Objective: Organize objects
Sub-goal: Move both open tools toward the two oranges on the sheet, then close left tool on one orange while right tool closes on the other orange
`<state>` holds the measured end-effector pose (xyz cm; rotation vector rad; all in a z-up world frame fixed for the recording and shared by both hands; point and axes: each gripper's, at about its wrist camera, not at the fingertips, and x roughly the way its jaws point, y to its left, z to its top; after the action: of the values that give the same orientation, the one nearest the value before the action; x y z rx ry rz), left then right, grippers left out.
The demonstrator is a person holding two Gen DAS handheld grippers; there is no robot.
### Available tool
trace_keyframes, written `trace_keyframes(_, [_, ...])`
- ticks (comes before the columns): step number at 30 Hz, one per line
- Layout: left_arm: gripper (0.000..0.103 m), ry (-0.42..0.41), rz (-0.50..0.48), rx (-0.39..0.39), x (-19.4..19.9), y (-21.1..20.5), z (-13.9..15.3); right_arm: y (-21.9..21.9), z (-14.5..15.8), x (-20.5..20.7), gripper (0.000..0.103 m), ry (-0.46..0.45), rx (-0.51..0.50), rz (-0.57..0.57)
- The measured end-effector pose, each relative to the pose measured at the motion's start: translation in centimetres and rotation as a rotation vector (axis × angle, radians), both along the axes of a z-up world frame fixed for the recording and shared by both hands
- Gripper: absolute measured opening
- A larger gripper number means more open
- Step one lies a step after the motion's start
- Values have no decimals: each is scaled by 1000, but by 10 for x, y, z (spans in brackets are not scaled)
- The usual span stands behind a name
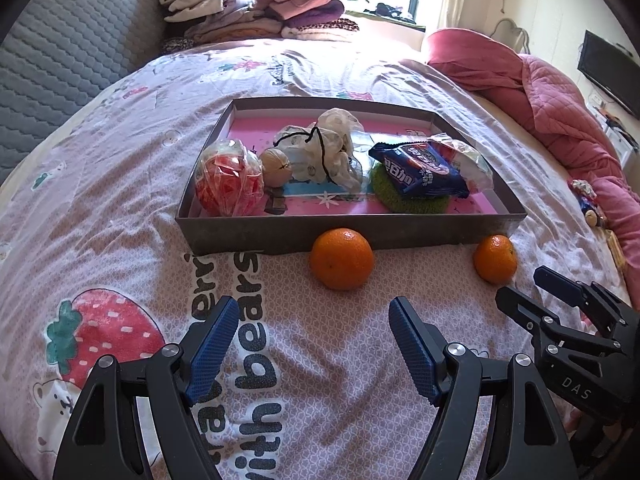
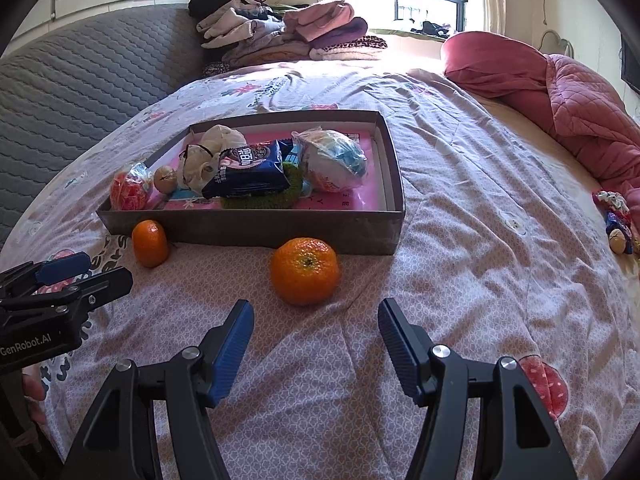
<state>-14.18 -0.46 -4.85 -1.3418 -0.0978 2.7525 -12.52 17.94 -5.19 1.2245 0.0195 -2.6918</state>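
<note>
Setting: a shallow grey box point(image 1: 352, 228) is sitting on a bed's printed quilt point(image 1: 120, 208), with folded clothes point(image 1: 256, 8) stacked far behind it.

Already in the box: a red-wrapped bundle point(image 1: 228, 184), a small brown nut-like ball point(image 1: 275, 167), a drawstring pouch point(image 1: 320, 148), a blue snack packet point(image 1: 420, 172) lying on a green scrubber point(image 1: 408, 198), and a clear-wrapped blue-and-white item point(image 2: 332, 160) are all resting inside.

Still outside: two oranges are lying on the quilt just in front of the box's near wall, the left orange point(image 1: 342, 258) and the right orange point(image 1: 495, 258) (neither is being touched).

Left gripper point(image 1: 312, 320): its fingers are standing spread and empty, pointing toward the left orange, which lies just beyond the tips.

Right gripper point(image 2: 316, 320): its fingers are likewise spread wide with nothing between them, aiming at the right orange point(image 2: 305, 270) just ahead.

Progress: most of the tidying is looking done; the two oranges are remaining to be grasped and lifted over the wall.

Possibly left over: small items point(image 2: 618, 224) are lying at the bed's far right edge, too small to identify.
</note>
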Motion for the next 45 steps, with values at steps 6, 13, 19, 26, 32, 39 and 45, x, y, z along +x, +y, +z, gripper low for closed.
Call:
trace_keyframes(6, [78, -8, 1, 8, -11, 0, -7, 2, -1, -9, 64, 6, 5, -12])
trace_keyframes(13, [78, 2, 5, -4, -23, 3, -9, 0, -8, -21, 64, -1, 4, -15])
trace_keyframes(19, [78, -1, 7, -5, -32, 4, -14, -4, -12, -27, 65, -17, -4, -1])
trace_keyframes(26, [78, -4, 9, -7, -38, 5, -19, -6, -13, -33, 65, -29, -20, 17])
trace_keyframes(32, [78, -14, 8, -4, -45, 7, -22, -6, -14, -36, 65, -34, -29, 17])
trace_keyframes(39, [78, -7, 5, -7, -47, 11, -22, -7, -14, -37, 56, -35, -36, 14])
trace_keyframes(45, [58, -10, -2, 3, -48, 14, -22, -4, -14, -37, 48, -34, -50, 12])
